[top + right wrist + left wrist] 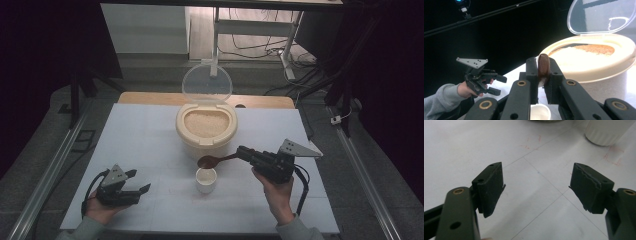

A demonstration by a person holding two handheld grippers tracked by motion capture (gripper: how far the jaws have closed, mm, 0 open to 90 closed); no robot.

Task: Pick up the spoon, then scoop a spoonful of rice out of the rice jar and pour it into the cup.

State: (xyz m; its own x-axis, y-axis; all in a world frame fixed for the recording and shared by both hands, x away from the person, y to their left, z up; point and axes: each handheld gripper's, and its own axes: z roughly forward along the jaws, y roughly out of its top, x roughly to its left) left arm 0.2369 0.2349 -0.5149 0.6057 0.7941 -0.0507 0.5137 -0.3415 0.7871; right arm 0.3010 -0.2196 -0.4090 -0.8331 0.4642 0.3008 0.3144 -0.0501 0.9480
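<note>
Right gripper point(246, 153) clamps the wooden spoon point(212, 161) over the white cup point(206, 180), left gripper point(136, 183) gapes empty; next, I'd guess, tip it in.

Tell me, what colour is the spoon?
The spoon is dark brown, seen best in the high view, held by the right gripper.

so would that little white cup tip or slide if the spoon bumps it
The white cup looks squat with a wide base, so it probably slides before it tips. It seems light, so even a slight nudge from the spoon could shift it on the smooth table.
</note>
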